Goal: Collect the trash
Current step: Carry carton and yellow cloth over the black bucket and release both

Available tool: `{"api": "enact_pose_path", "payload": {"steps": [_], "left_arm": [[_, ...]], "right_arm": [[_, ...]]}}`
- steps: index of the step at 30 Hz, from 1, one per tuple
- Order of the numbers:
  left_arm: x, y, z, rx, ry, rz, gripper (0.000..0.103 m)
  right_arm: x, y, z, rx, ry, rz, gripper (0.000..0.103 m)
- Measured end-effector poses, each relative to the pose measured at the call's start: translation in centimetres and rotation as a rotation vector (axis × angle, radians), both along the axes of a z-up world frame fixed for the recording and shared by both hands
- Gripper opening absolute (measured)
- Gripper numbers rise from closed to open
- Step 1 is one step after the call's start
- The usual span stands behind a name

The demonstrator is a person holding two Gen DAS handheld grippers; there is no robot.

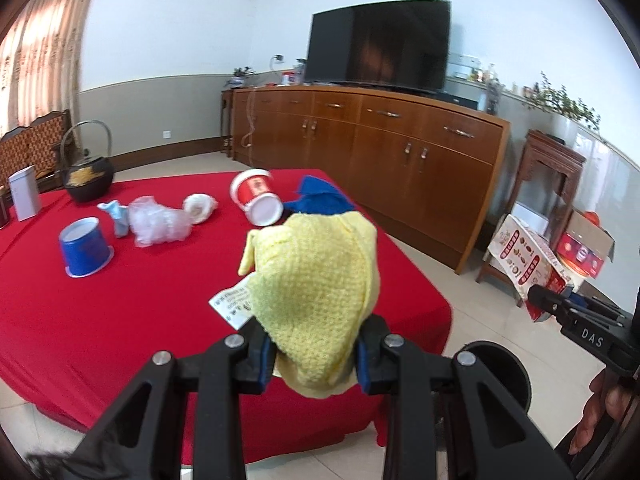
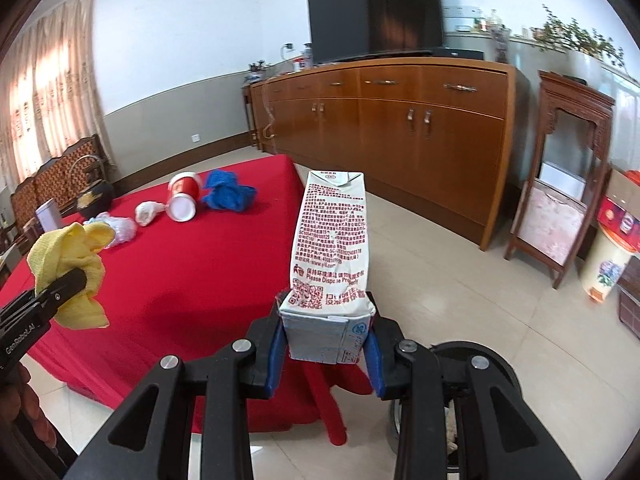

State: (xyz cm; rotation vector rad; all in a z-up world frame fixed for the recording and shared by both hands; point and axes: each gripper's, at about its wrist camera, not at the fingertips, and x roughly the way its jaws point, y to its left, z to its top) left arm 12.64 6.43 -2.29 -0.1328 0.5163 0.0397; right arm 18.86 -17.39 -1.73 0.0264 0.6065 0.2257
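My left gripper (image 1: 316,354) is shut on a yellow knitted cloth (image 1: 316,288) and holds it above the red table (image 1: 120,320); it also shows at the left of the right wrist view (image 2: 72,276). My right gripper (image 2: 326,346) is shut on a white milk carton (image 2: 332,256) with red print, held off the table's right corner. On the table lie a red paper cup (image 1: 256,196) on its side, an upturned blue cup (image 1: 86,246), crumpled clear plastic (image 1: 158,222), a white wad (image 1: 200,206), a light blue scrap (image 1: 116,216) and a printed paper (image 1: 236,304).
A blue cloth (image 1: 320,198), a black kettle (image 1: 88,178) and a white tin (image 1: 24,192) are on the table. A wooden sideboard (image 1: 380,140) with a TV stands behind. A dark round bin (image 1: 500,372) is below on the tiled floor. Boxes (image 1: 532,260) and a pale bin (image 2: 608,264) stand at the right.
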Motion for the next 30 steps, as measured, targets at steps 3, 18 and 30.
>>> {"api": "enact_pose_path", "payload": {"steps": [3, 18, 30], "left_arm": [[0.4, -1.2, 0.0, -0.001, 0.0, -0.033, 0.032], [2.5, -8.5, -0.4, 0.007, 0.016, -0.194, 0.032], [5.1, -18.6, -2.9, 0.017, 0.103, -0.404, 0.033]], "right_arm": [[-0.2, -1.7, -0.1, -0.002, 0.002, -0.034, 0.036], [-1.0, -8.6, -1.2, -0.013, 0.028, -0.166, 0.036], [-1.1, -15.2, -4.7, -0.03, 0.099, -0.252, 0.036]]}}
